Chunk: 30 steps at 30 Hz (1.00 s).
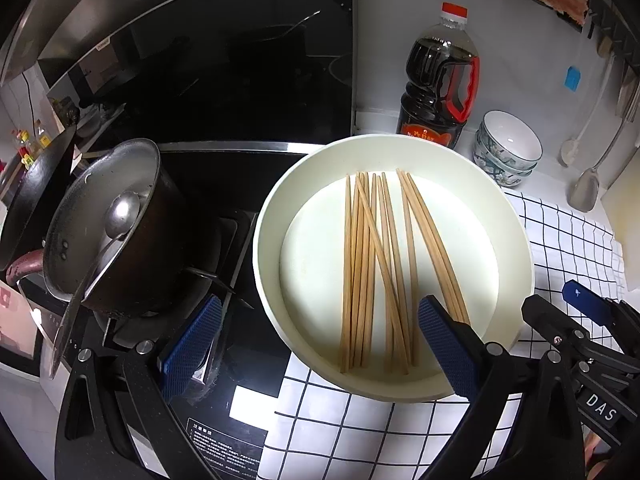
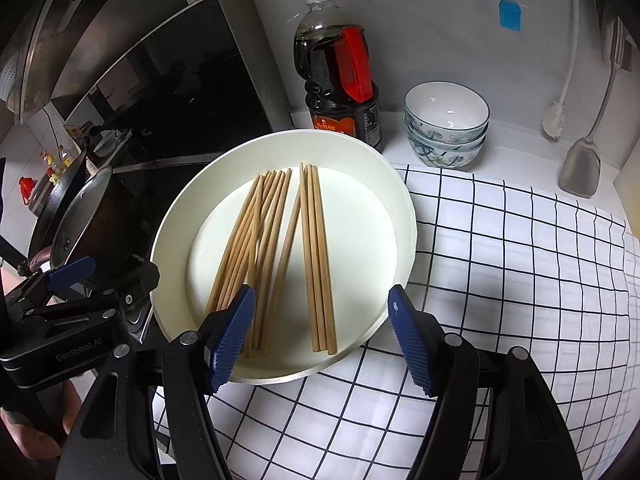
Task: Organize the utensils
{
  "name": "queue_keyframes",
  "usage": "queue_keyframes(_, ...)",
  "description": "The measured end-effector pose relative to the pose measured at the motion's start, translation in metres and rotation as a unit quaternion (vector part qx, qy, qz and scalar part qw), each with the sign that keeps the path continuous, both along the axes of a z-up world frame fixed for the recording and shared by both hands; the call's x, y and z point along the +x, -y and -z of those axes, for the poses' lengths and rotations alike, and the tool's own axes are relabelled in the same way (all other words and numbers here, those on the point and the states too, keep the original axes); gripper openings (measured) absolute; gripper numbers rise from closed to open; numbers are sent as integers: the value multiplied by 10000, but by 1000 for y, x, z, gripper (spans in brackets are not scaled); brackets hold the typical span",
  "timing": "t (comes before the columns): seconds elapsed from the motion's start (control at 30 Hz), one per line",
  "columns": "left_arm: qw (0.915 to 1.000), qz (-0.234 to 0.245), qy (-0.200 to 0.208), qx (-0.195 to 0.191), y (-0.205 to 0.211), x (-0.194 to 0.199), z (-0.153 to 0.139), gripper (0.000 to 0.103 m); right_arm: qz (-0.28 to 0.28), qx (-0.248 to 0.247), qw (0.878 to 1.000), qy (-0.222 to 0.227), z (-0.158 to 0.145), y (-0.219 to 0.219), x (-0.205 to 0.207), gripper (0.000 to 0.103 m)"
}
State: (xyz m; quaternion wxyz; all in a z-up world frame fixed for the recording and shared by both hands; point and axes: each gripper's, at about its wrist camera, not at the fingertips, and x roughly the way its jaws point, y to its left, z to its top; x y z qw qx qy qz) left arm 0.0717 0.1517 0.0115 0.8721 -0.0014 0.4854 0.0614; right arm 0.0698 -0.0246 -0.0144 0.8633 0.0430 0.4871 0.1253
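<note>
A loose bundle of light wooden chopsticks [image 2: 276,248] lies inside a round cream-white shallow dish [image 2: 404,208], which sits on the worktop's white black-gridded cloth [image 2: 520,280] beside the black stove. The left hand-held gripper [image 1: 316,344] and the right hand-held gripper [image 2: 320,340] both hang spread over the dish's near rim, pinching nothing.

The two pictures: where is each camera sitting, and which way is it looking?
Left view: sits on the left tongs, looking down at the stove edge, pot and plate; its blue pads stand apart, the right tongs show at the right edge.
Right view: sits on the right tongs, looking down at the plate and checked cloth; the left tongs and a hand show at left.
Both share the plate, chopsticks, sauce bottle and bowls.
</note>
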Motion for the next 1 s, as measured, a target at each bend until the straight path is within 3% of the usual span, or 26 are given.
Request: queue_keyframes(1.0, 9999, 11, -62, -128, -3, 0, 0, 97, 111, 7, 9999, -20, 0, 0, -3, 66)
